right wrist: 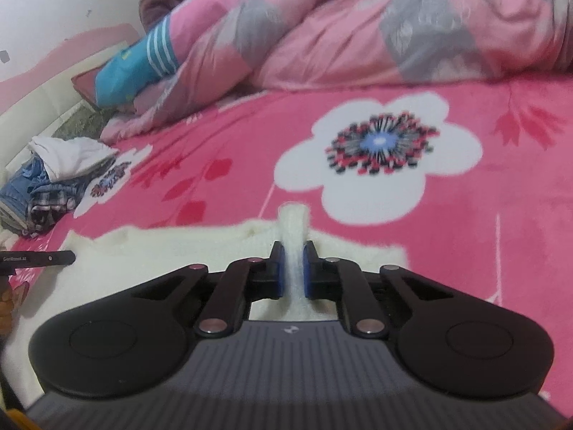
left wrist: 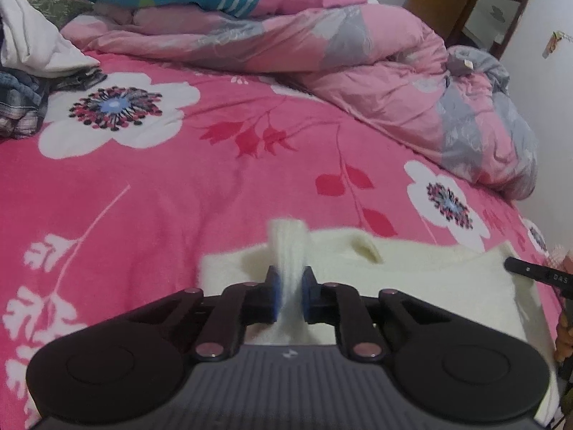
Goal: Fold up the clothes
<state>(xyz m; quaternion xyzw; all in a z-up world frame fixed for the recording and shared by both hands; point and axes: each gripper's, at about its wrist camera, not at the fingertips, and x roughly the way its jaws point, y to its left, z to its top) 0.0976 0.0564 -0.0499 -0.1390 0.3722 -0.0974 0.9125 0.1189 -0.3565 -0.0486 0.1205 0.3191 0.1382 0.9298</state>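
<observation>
Left wrist: clothes pile (left wrist: 25, 82) and quilt (left wrist: 322, 53) beyond cream garment (left wrist: 412, 265).

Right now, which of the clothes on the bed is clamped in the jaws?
The cream knit garment nearest the cameras; both grippers pinch its edge. The white top and blue clothes lie untouched in a far pile.

Left gripper (left wrist: 289, 295): matte black linkage arms, blue pads on the fingers (left wrist: 273, 295), silver-pink round pivot pins, two round black housings at 8 and 4 o'clock, ribbed grey body at 6 o'clock bearing a small white logo. Right gripper (right wrist: 293, 272): same build. A black bar with white lettering shows at each frame edge.
</observation>
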